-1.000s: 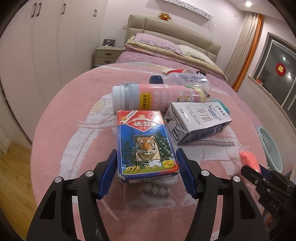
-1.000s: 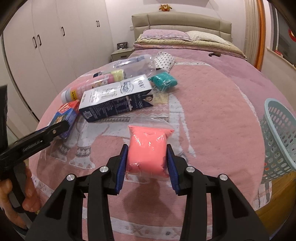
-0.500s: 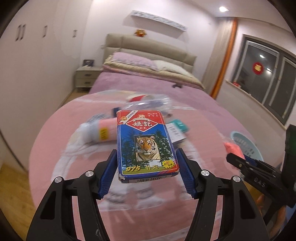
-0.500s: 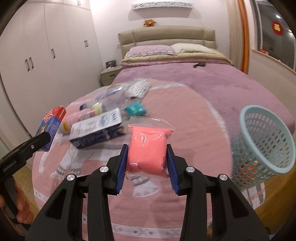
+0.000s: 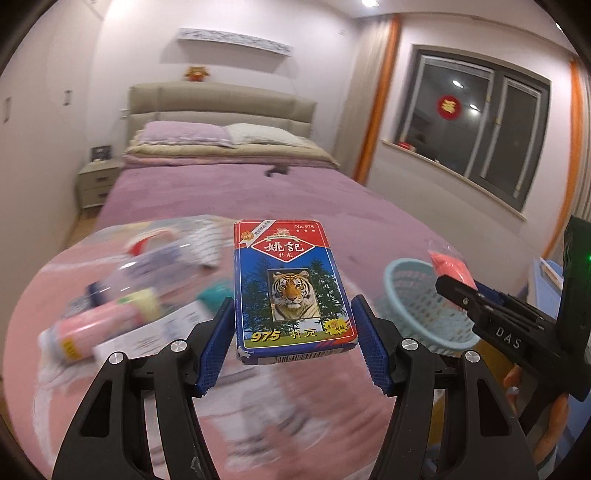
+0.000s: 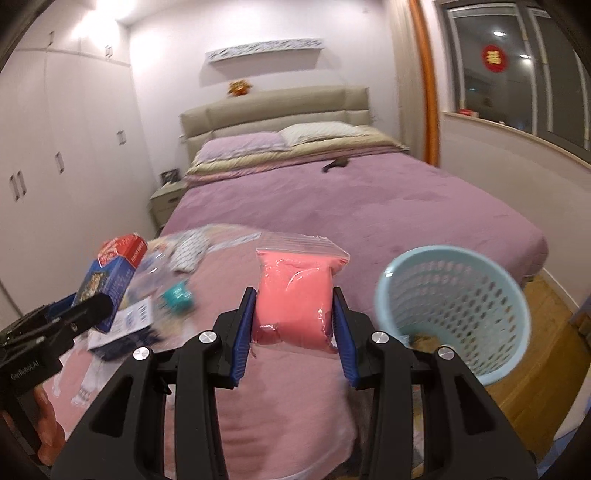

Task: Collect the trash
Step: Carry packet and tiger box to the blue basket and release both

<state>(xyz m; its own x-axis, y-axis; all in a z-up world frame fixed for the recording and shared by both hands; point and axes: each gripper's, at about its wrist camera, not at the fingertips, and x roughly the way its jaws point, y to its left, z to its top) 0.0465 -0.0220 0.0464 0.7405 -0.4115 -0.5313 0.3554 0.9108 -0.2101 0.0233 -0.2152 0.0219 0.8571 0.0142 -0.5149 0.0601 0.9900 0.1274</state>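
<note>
A bed [image 6: 369, 206] with a purple cover fills the room. Two pillows [image 6: 280, 138] lie against its beige headboard [image 6: 273, 107]. A nightstand [image 5: 94, 181] stands beside the head end, white wardrobes [image 6: 55, 166] line that wall, and a dark window [image 5: 476, 125] faces them.

Bedroom with pale walls. Large bed [image 6: 332, 192] under a mauve cover, beige padded headboard [image 6: 273, 107], two pillows [image 5: 221, 134]. White wardrobe doors [image 6: 55, 166] at left, small nightstand [image 5: 94, 181] beside. Dark window [image 5: 476, 129], orange curtain [image 6: 426, 81]. Wooden floor [image 6: 546, 354]. Ceiling spotlight [image 5: 367, 3].
</note>
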